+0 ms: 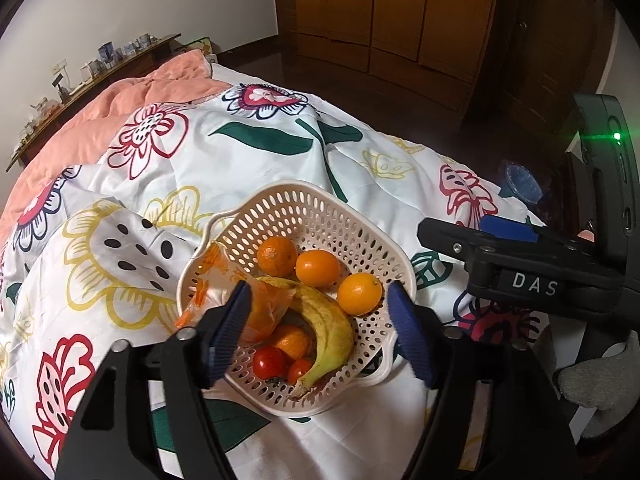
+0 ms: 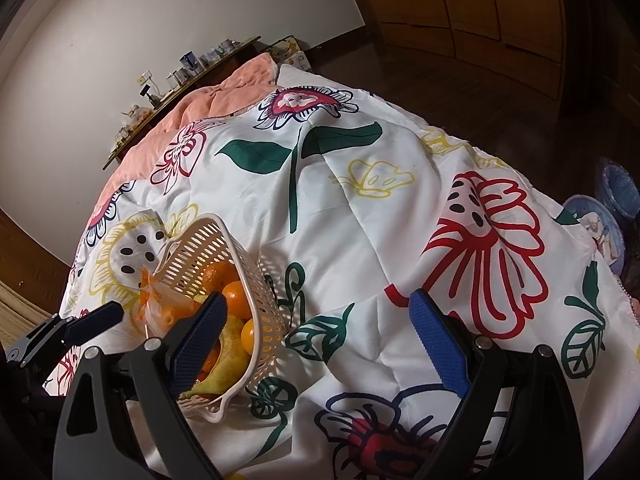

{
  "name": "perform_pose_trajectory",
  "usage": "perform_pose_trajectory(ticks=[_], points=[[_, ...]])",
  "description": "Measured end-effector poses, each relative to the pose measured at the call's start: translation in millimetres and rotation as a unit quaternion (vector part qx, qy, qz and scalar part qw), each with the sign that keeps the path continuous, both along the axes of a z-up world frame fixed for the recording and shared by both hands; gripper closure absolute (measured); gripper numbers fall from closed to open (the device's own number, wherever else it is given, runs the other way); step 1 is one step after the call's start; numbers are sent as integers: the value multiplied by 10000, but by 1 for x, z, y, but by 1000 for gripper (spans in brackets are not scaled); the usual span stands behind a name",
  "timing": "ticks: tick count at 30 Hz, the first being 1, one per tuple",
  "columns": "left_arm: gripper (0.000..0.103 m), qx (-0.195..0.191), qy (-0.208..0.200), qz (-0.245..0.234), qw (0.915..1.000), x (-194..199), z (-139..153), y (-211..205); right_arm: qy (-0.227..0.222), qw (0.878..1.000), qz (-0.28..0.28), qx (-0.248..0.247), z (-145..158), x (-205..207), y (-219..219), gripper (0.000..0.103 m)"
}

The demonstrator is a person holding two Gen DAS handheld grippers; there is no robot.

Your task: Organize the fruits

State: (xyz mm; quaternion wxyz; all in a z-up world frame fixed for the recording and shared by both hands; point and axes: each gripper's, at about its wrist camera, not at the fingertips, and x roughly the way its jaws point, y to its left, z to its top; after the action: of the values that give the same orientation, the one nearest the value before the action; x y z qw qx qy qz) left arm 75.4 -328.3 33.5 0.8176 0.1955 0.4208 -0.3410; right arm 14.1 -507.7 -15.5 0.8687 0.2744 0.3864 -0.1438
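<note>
A beige perforated basket (image 1: pixel 320 216) sits on the flowered bedspread. It holds several oranges (image 1: pixel 359 293), a yellow banana (image 1: pixel 330 322), two red tomatoes (image 1: pixel 269 363) and a clear bag with orange print (image 1: pixel 224 276). My left gripper (image 1: pixel 318 320) is open and hovers just above the basket, its fingers astride the fruit. My right gripper (image 2: pixel 316 344) is open and empty over the bedspread to the right of the basket (image 2: pixel 264 312); it also shows in the left wrist view (image 1: pixel 520 264).
The white flowered bedspread (image 1: pixel 256 148) covers the bed, with a pink quilt (image 1: pixel 132 108) at the far end. A wooden shelf with cups (image 1: pixel 104 64) stands along the wall. Wooden wardrobes (image 1: pixel 400 12) and dark floor lie beyond. Blue plates (image 2: pixel 600 224) sit at the right edge.
</note>
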Motion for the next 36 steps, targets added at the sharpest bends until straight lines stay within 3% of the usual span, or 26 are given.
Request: perform_pose_trajectory(ticks=[3,15,24,36], points=[[20,-8,-72,31,10000,-1,2,2,-9,10000,6,-11,2,-1,1,12],[17,42,-337,164,9993,-13,12,17,-23,9999,128,-111,11,-5,9,11],[9,73,-629,364,9973,-21,22,46,46,9990,352,-282,17,-7,22,11],[7,124,-882,900,9920,-25,23,96,269,9895,1252,-677,22,-9,61,10]])
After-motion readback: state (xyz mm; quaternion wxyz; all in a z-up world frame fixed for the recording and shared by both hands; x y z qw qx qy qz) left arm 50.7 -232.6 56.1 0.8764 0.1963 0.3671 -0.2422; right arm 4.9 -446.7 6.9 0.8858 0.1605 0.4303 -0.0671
